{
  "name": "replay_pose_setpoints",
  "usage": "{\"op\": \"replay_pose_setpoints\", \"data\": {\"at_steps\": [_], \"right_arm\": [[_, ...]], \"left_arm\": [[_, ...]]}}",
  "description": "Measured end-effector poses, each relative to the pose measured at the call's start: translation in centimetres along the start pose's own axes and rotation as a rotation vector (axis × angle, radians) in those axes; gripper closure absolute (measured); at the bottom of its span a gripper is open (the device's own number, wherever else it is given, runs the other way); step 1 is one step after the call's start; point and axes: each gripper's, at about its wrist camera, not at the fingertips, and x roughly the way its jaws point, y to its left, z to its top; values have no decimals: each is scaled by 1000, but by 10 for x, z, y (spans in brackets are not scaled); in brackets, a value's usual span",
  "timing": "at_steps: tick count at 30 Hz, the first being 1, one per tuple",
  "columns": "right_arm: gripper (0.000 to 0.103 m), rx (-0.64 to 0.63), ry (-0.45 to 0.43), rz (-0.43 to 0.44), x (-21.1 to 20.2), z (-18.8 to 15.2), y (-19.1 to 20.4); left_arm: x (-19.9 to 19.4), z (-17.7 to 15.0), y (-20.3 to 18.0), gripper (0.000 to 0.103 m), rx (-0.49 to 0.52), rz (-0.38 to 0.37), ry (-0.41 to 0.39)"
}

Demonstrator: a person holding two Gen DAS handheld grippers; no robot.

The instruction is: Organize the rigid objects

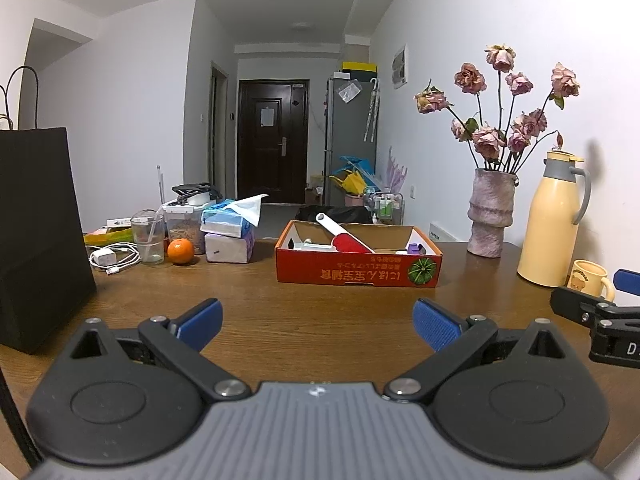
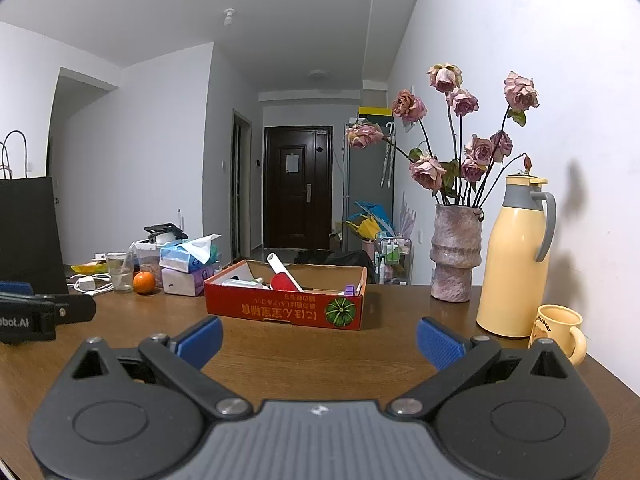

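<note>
Left wrist: left gripper [image 1: 318, 322] spread wide, empty, over the wooden table [image 1: 248, 300]. Red cardboard box [image 1: 358, 272] straight ahead, lint roller [image 1: 346, 238] inside.
Right wrist: right gripper [image 2: 319, 340] wide, empty; box [image 2: 284, 306] ahead-left, yellow mug [image 2: 558, 330] just right.

On the table [image 1: 248, 304] are counted one red cardboard box [image 1: 358, 270], one orange [image 1: 181, 251], and one glass [image 1: 148, 239]. One vase [image 1: 490, 214], one yellow thermos jug [image 1: 554, 220], one mug [image 1: 590, 278], one black paper bag [image 1: 36, 232] and two tissue packs [image 1: 228, 236] are also seen.
</note>
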Motion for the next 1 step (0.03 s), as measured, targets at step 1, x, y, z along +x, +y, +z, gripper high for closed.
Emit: {"op": "replay_pose_setpoints", "data": {"at_steps": [1], "right_arm": [[0,-1,1,0,1,0,0]], "left_arm": [[0,0,0,0,0,-1,1]]}}
